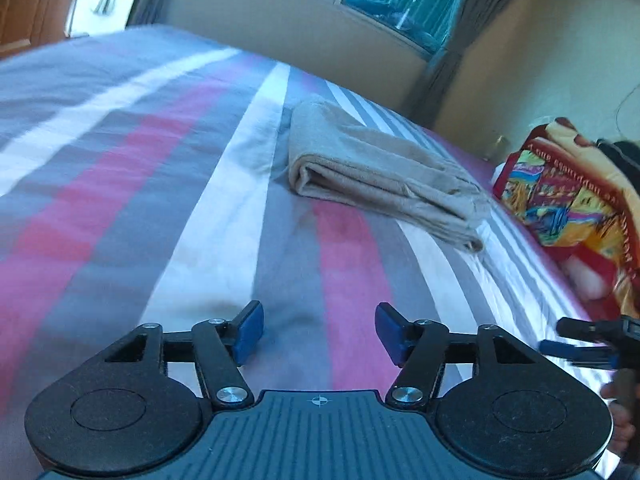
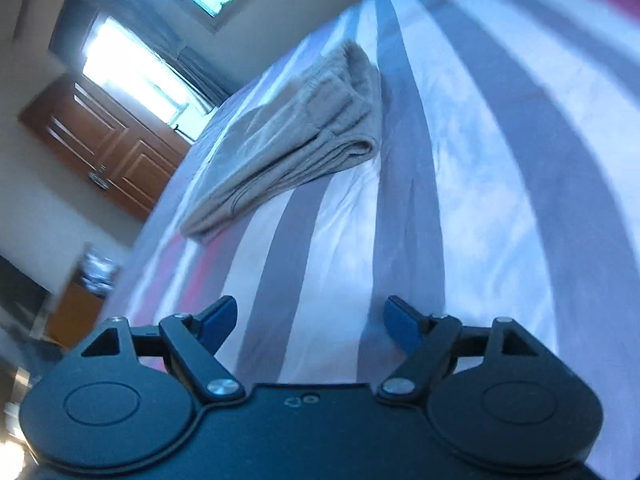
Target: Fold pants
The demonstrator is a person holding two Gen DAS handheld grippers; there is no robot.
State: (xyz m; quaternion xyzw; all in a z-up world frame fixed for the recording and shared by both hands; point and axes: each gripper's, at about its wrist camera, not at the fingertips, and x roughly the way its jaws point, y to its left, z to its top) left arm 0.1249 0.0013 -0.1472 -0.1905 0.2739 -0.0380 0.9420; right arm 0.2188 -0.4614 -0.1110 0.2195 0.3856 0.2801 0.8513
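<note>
Beige pants (image 1: 372,172) lie folded in a flat stack on the striped bed sheet (image 1: 168,184); they also show in the right wrist view (image 2: 296,148). My left gripper (image 1: 318,332) is open and empty, low over the sheet, well short of the pants. My right gripper (image 2: 310,326) is open and empty, also apart from the pants. Part of the right gripper (image 1: 588,344) shows at the right edge of the left wrist view.
A colourful red and yellow bag (image 1: 568,196) sits at the bed's right side. A wooden door (image 2: 108,144) and windows with grey curtains (image 1: 452,60) stand beyond the bed. The sheet (image 2: 480,168) spreads wide around the pants.
</note>
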